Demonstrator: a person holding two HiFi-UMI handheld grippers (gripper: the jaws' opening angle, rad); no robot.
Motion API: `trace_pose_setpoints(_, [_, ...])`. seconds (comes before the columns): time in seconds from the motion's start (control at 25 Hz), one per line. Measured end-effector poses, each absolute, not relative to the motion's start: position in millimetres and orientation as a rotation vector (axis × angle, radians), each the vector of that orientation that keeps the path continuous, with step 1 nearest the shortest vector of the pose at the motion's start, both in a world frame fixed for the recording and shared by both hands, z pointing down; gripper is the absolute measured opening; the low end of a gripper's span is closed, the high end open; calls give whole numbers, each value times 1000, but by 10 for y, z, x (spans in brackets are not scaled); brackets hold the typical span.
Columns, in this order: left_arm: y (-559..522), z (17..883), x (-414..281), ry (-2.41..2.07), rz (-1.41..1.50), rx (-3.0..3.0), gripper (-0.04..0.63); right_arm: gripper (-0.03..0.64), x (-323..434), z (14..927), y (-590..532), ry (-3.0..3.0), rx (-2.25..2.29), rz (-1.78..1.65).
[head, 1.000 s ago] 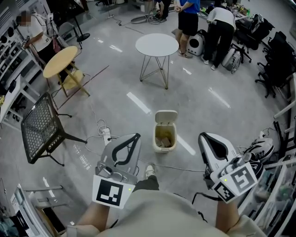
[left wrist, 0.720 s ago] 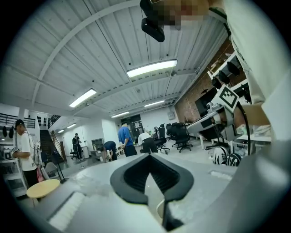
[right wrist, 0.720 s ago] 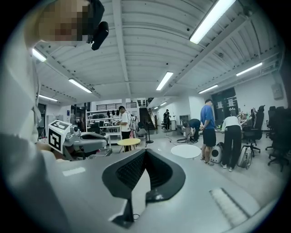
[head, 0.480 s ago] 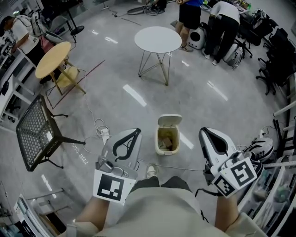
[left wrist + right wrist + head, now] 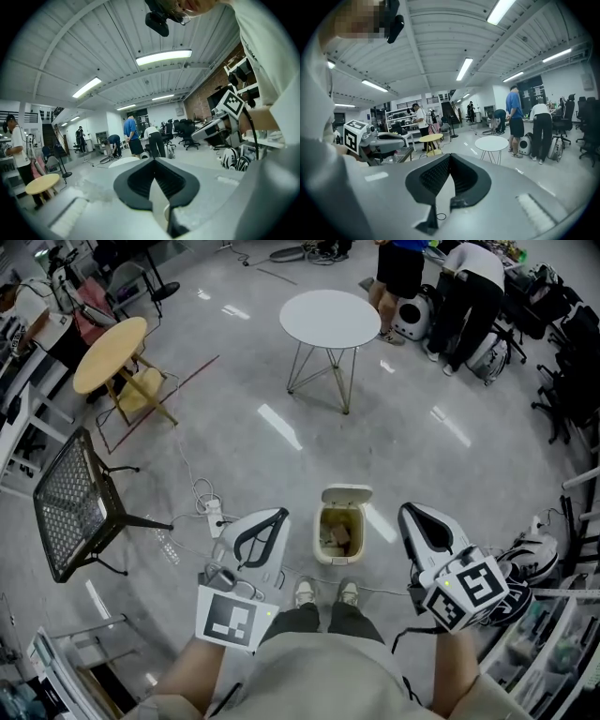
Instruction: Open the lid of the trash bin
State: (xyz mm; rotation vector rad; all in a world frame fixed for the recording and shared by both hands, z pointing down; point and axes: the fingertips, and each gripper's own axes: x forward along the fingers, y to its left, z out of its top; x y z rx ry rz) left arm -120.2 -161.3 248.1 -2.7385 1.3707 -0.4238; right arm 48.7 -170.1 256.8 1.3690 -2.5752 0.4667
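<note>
The small cream plastic trash bin (image 5: 336,542) sits on the glossy grey floor (image 5: 234,399) just beyond the person's pale shoes (image 5: 303,592). It lies between the two grippers and a little farther out than them. Its lid (image 5: 346,494) is already lifted and stands at the bin's far edge, and some brownish rubbish shows inside. From this steep angle I can't quite say whether the lid rests fully back or only leans, but the mouth looks clear. To my eye the opening step is done, or as good as done.

The left gripper (image 5: 277,516) hangs near the bin's left side and the right gripper (image 5: 408,512) near its right; neither touches it. Both have their fingers pressed together with nothing between them. Each gripper view bears this out, with the pads meeting and only the room beyond.

If anything is left, it would be a check that the lid holds up by itself. A gentle nudge on it with the closed tips would do, since so light a bin could slide or tip.

A thin dark cable (image 5: 384,592) runs across the floor by the feet, and a white power strip (image 5: 215,514) with its lead lies to the left; both could trip someone. A black mesh chair (image 5: 67,507) lies tipped over at the left. Farther off stand a round white table on wire legs (image 5: 330,318) and a round wooden table (image 5: 110,354). People (image 5: 466,282) bend over gear at the far right, well apart from the bin.
</note>
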Motion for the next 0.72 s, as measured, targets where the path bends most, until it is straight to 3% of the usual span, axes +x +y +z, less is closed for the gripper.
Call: trace_pose_setpoints(0.72, [-2631,4264,-982,1499,-642,-2804,2,3,669,4917,-3102,-2359,1227,665])
